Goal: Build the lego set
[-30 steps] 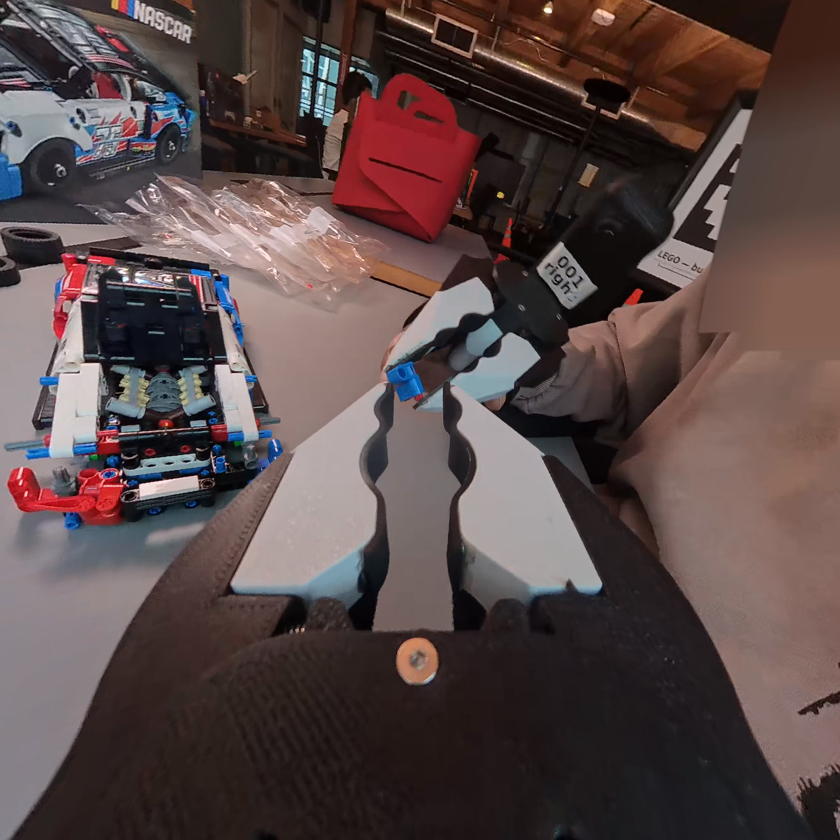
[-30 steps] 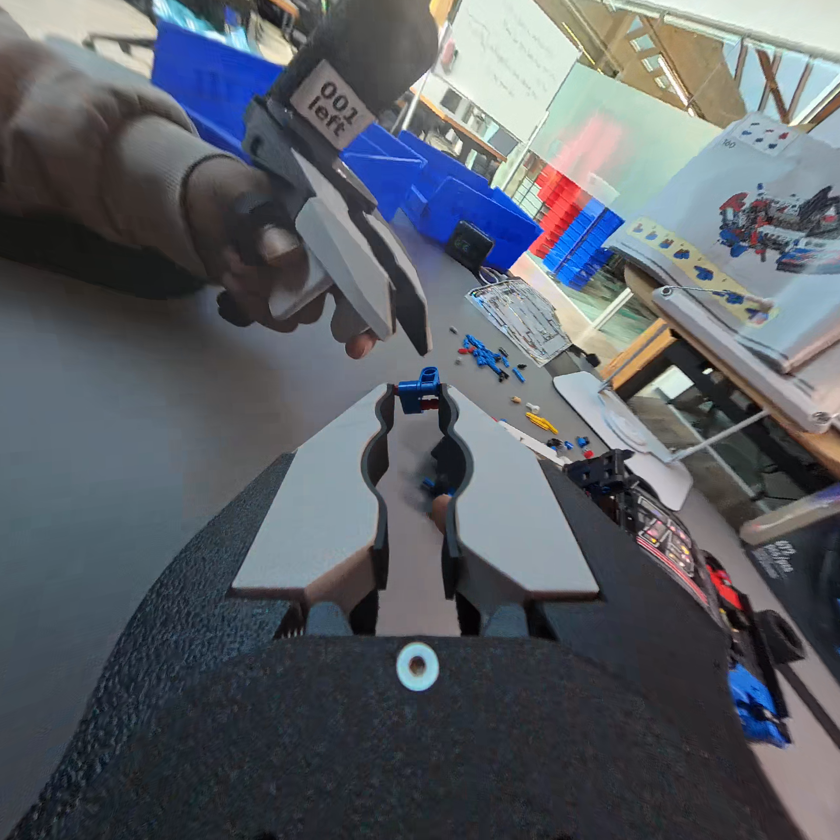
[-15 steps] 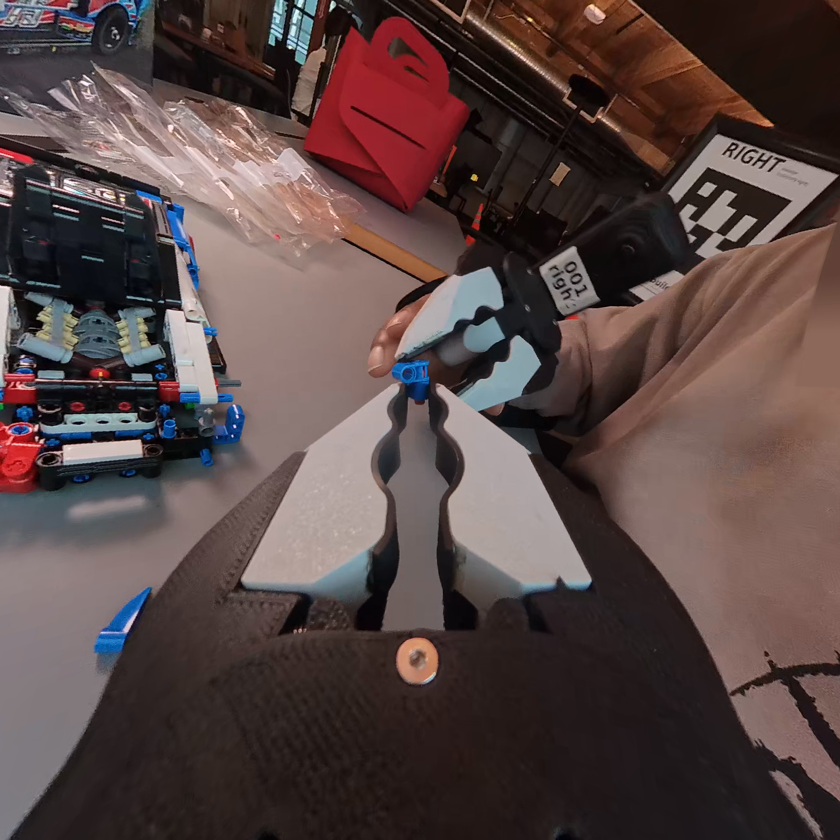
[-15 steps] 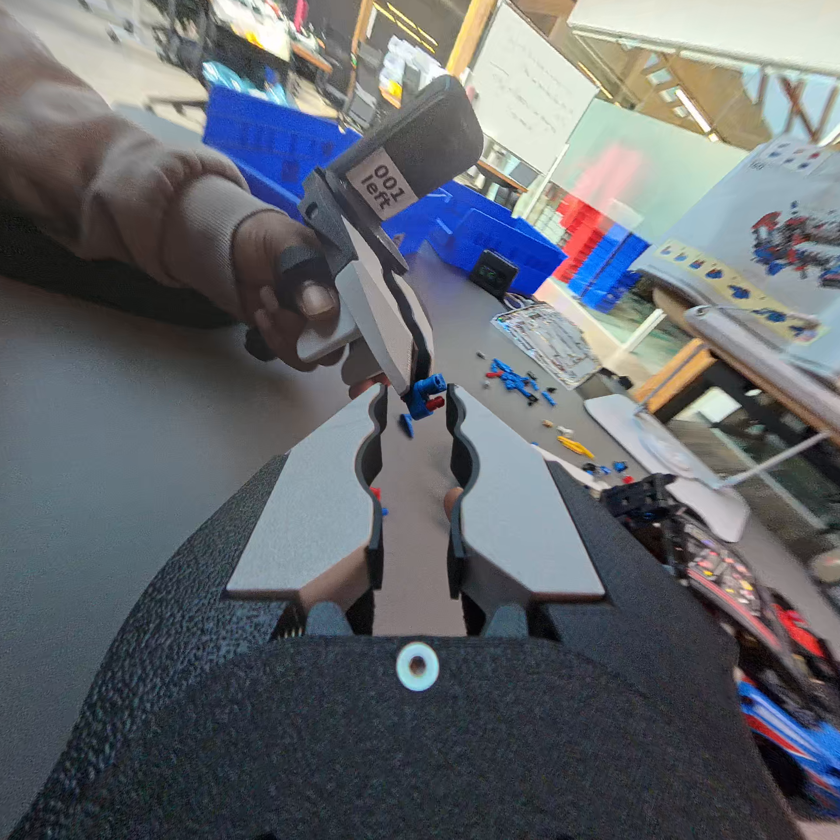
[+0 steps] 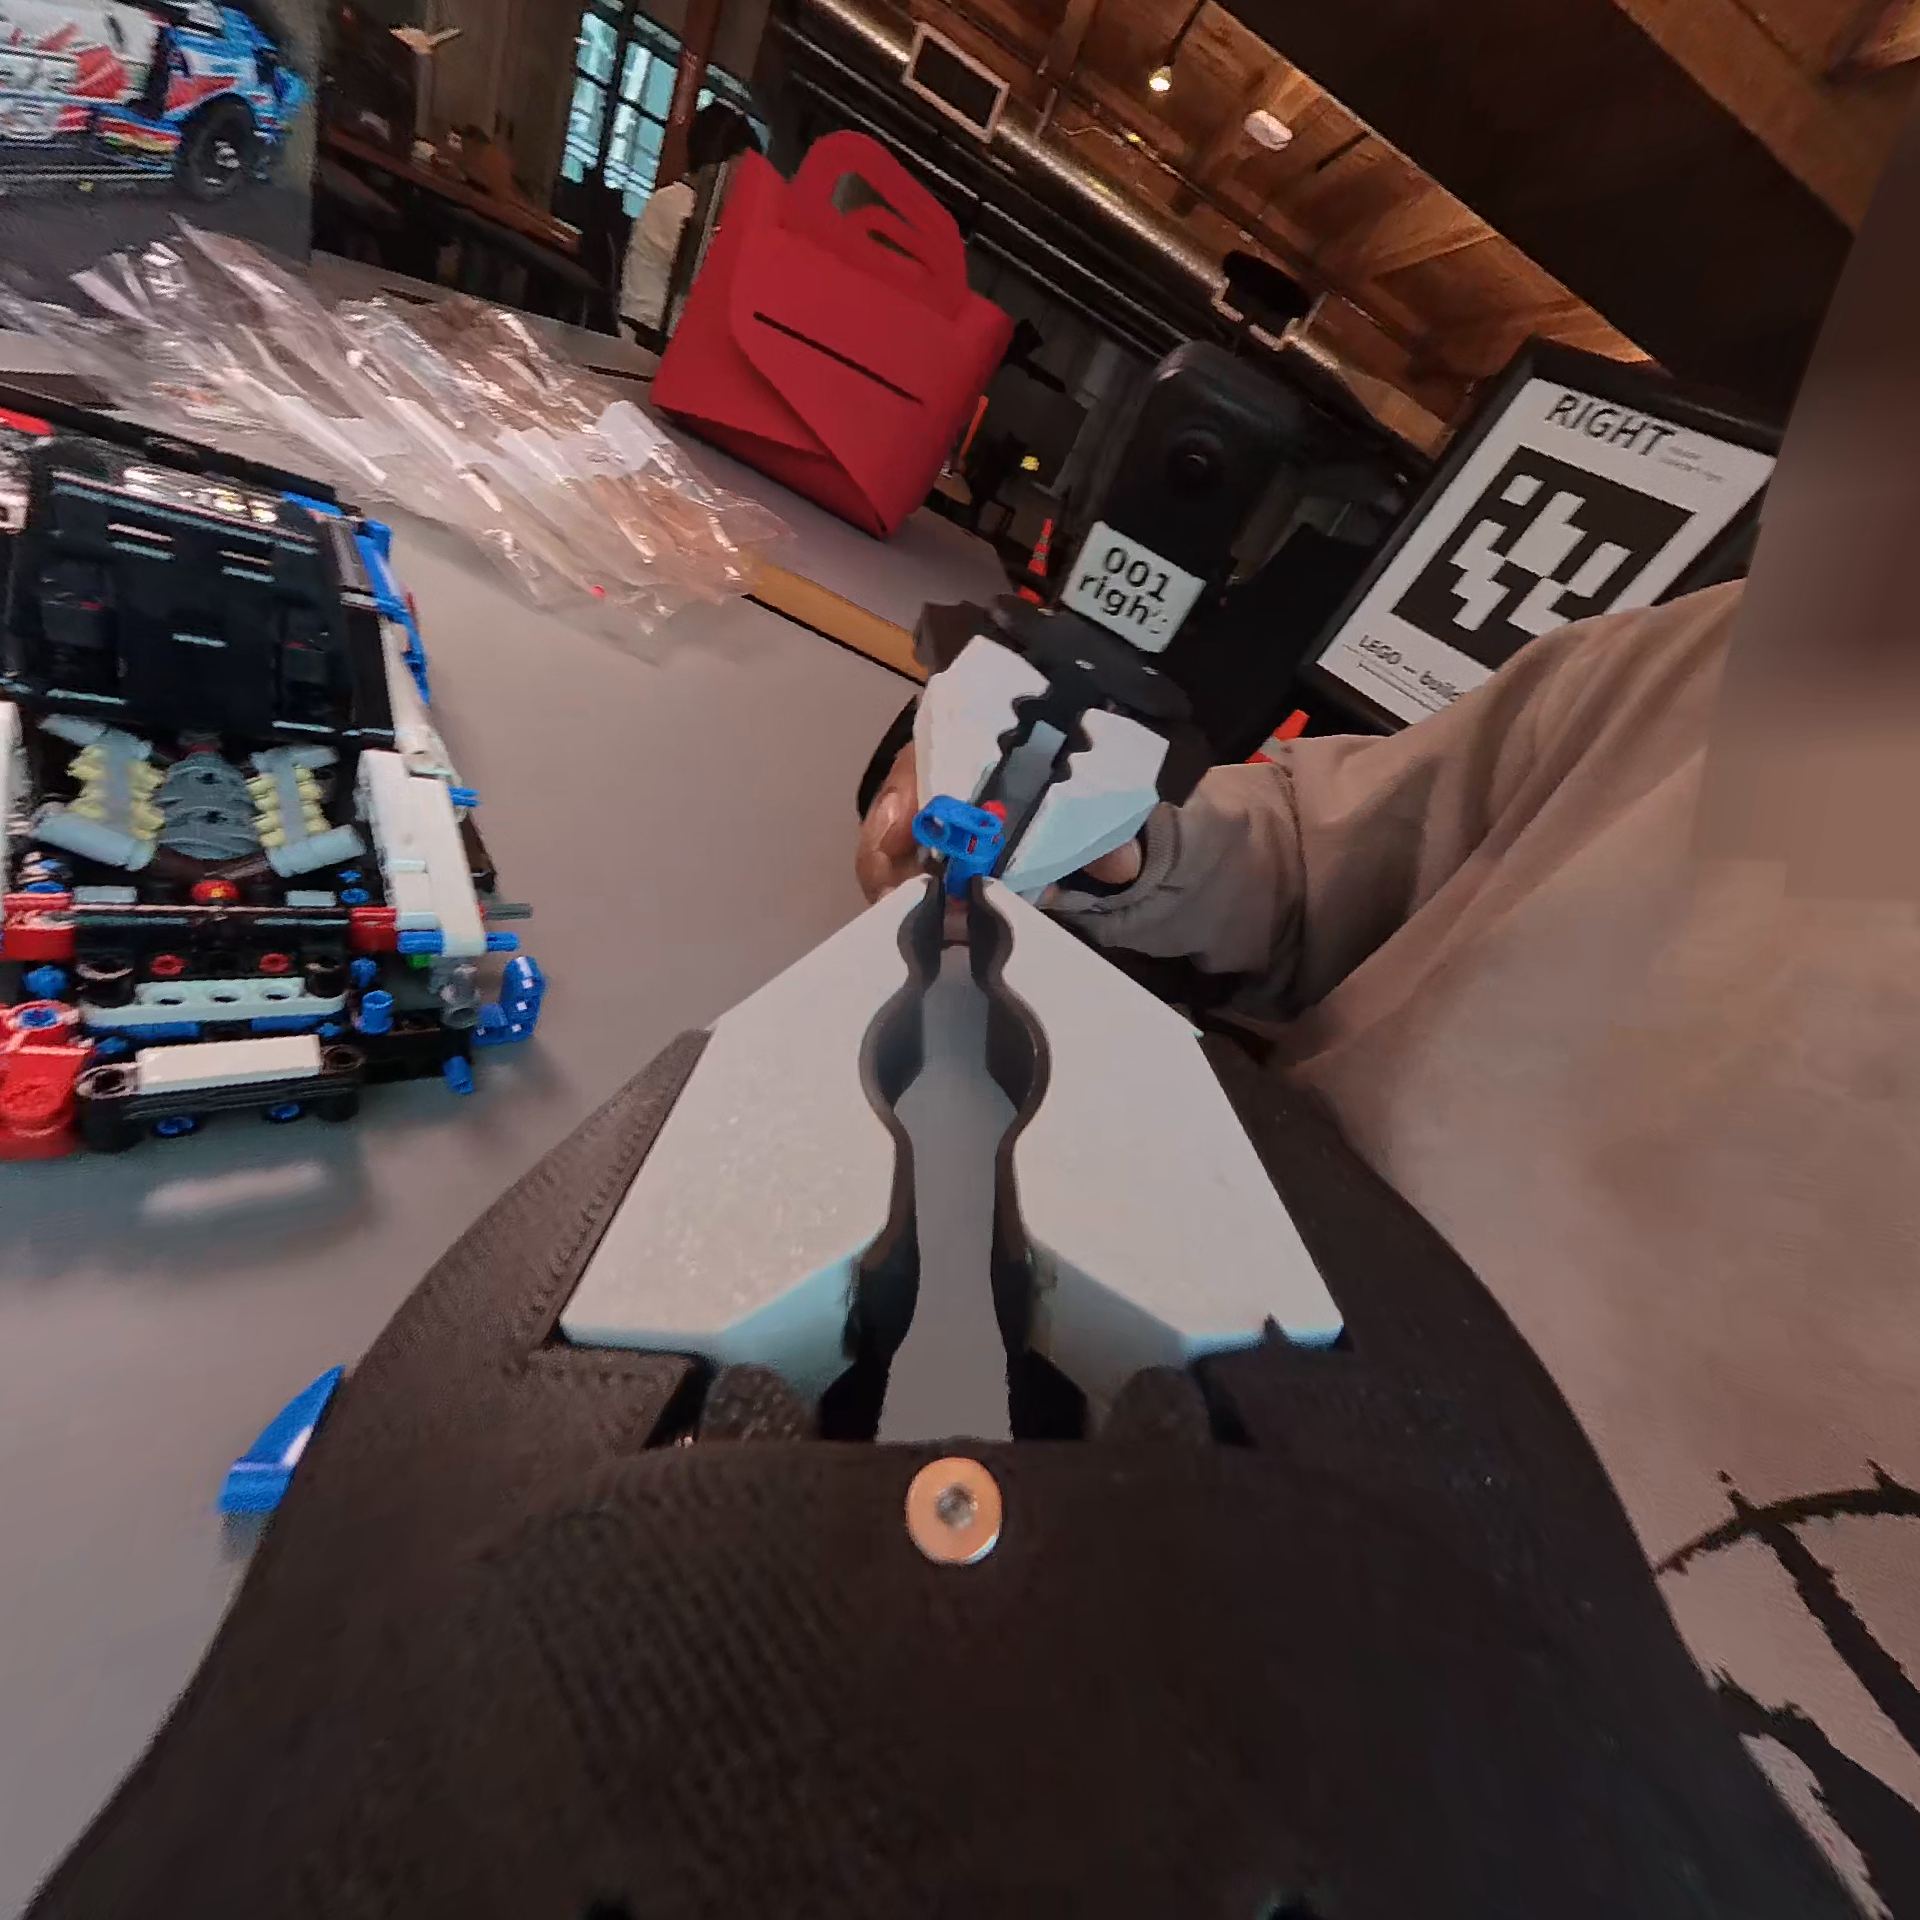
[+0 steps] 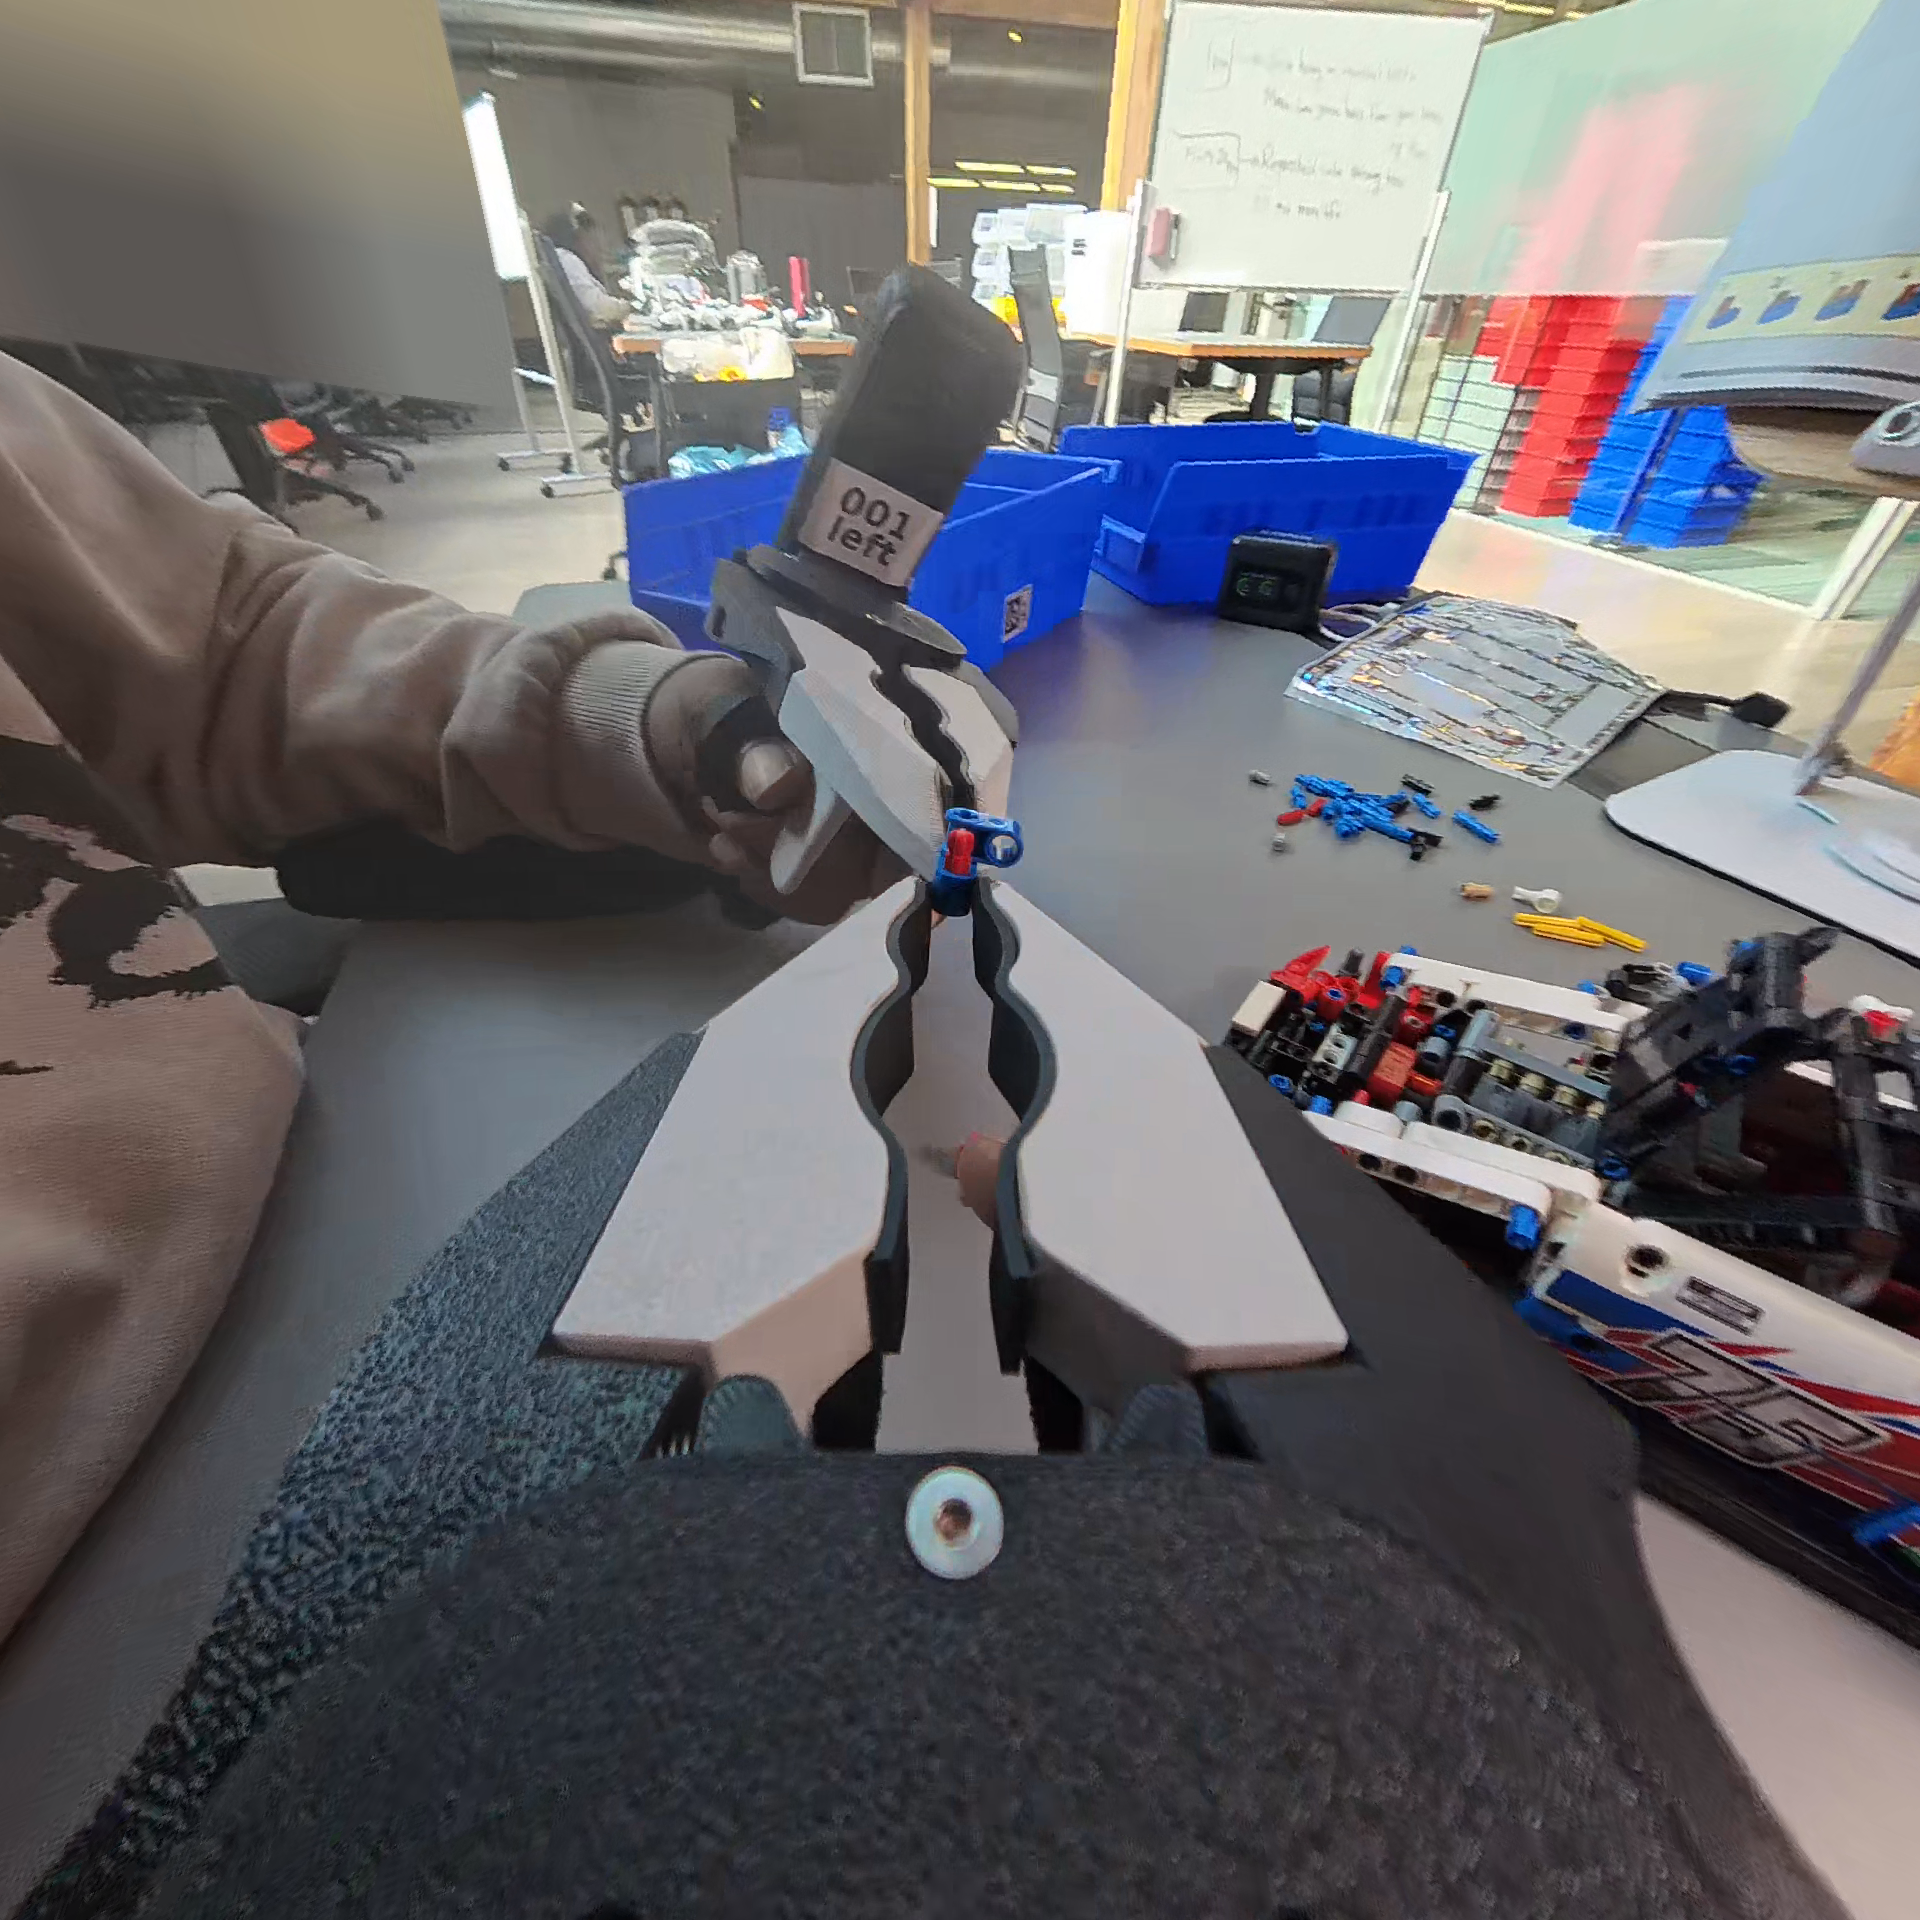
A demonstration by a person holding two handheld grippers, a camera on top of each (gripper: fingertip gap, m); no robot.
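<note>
Left wrist view. The left hand-held gripper (image 5: 958, 896) has its fingertips clenched on the lower end of a small blue connector piece (image 5: 956, 828), held above the grey worktop (image 5: 644, 790). The right hand-held gripper (image 5: 992, 826) meets it from the far side, tips at the same piece beside a red pin (image 5: 994, 809); whether it pinches the piece cannot be told here. The partly built lego car (image 5: 208, 769) stands on the worktop to the left, well apart from both tools. Clear plastic bags (image 5: 416, 436) and a red bag (image 5: 831, 353) lie behind it; one blue wedge piece (image 5: 275, 1439) lies near the lower left.

Right wrist view. The right hand-held gripper (image 6: 951, 902) is closed on the bottom of the blue connector piece (image 6: 977, 847), and the left hand-held gripper (image 6: 961, 831) touches its upper part, where the red pin (image 6: 960, 847) sits. The lego car (image 6: 1558, 1122) lies at the right. Loose pieces (image 6: 1361, 816) are scattered farther back, in front of blue bins (image 6: 1278, 509).
</note>
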